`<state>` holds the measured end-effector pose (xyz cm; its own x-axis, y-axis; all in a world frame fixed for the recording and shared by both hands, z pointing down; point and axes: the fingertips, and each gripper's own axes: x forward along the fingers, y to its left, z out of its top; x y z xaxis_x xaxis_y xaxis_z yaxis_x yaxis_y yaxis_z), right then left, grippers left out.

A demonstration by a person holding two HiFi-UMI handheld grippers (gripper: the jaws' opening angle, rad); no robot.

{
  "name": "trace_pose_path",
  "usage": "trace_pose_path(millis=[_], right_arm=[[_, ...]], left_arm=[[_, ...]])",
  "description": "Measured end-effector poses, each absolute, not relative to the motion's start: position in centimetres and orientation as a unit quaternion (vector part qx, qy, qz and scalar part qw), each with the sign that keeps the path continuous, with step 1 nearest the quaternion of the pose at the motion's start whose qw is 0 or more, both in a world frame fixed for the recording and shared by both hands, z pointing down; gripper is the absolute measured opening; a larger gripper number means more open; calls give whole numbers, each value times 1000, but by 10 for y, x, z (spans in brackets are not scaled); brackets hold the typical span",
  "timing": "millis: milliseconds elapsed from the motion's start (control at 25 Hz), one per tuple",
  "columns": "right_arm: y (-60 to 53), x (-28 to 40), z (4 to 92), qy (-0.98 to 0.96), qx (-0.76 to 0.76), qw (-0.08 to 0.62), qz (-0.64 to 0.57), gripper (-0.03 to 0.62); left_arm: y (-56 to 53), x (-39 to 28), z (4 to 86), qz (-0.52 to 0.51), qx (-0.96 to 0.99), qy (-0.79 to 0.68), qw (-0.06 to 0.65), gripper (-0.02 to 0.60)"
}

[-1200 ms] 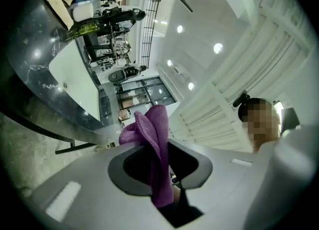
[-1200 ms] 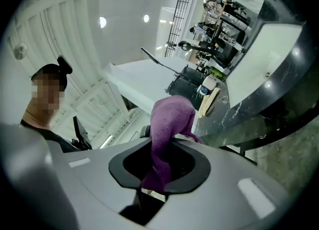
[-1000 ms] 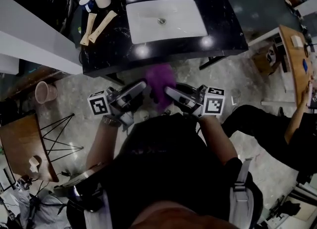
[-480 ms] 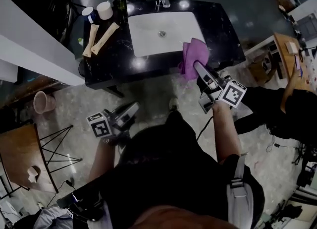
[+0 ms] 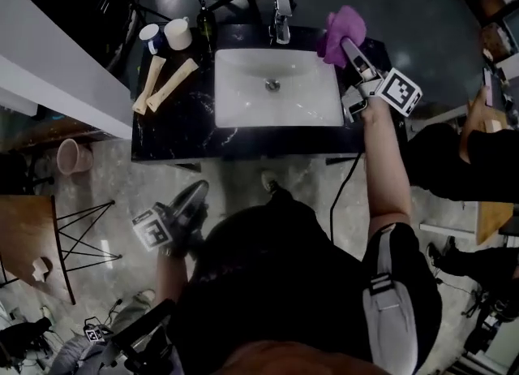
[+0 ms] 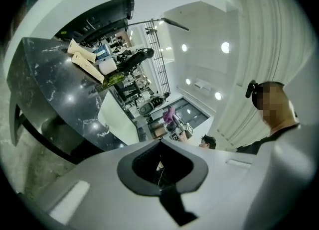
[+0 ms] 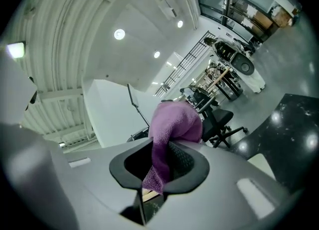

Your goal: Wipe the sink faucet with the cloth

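A purple cloth (image 5: 340, 24) hangs bunched from my right gripper (image 5: 349, 43), which is shut on it over the back right corner of the black counter. The chrome faucet (image 5: 281, 20) stands behind the white sink (image 5: 243, 93), a short way left of the cloth and apart from it. In the right gripper view the cloth (image 7: 172, 124) fills the gap between the jaws and drapes over their tips. My left gripper (image 5: 195, 195) is shut and empty, low at my left side over the floor. In the left gripper view its jaws meet with nothing between them.
Two cups (image 5: 166, 36), a dark bottle (image 5: 206, 20) and two tan tubes (image 5: 162, 81) lie on the counter's (image 5: 178, 134) left part. A pink bucket (image 5: 71, 154) and a wire-legged table (image 5: 81, 235) stand on the floor at left. A person (image 5: 454, 162) sits at right.
My right gripper carried the cloth from in front of my body up over the counter to beside the faucet. My left gripper came off the cloth, shut, and dropped to my left side.
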<state>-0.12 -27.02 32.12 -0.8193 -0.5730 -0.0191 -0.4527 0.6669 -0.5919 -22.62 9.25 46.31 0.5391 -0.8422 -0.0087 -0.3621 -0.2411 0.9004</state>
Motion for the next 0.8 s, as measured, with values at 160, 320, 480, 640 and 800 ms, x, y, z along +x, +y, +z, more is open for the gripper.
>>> trace_pose_path(millis=[160, 320, 480, 640, 800], right_arm=[[-368, 3, 363, 860, -326, 77, -385, 72], [-432, -37, 390, 872, -258, 69, -410, 72], [-472, -66, 420, 867, -234, 33, -439, 72], [-488, -103, 449, 871, -178, 20, -458, 72], [-495, -116, 489, 863, -169, -11, -476, 72]], left_arm=[[49, -209, 459, -269, 730, -436, 452, 0], [16, -195, 463, -279, 707, -469, 450, 0], [0, -183, 471, -282, 685, -493, 456, 0], [-1, -179, 482, -292, 653, -522, 465, 0], [-7, -181, 484, -304, 638, -535, 463, 0]])
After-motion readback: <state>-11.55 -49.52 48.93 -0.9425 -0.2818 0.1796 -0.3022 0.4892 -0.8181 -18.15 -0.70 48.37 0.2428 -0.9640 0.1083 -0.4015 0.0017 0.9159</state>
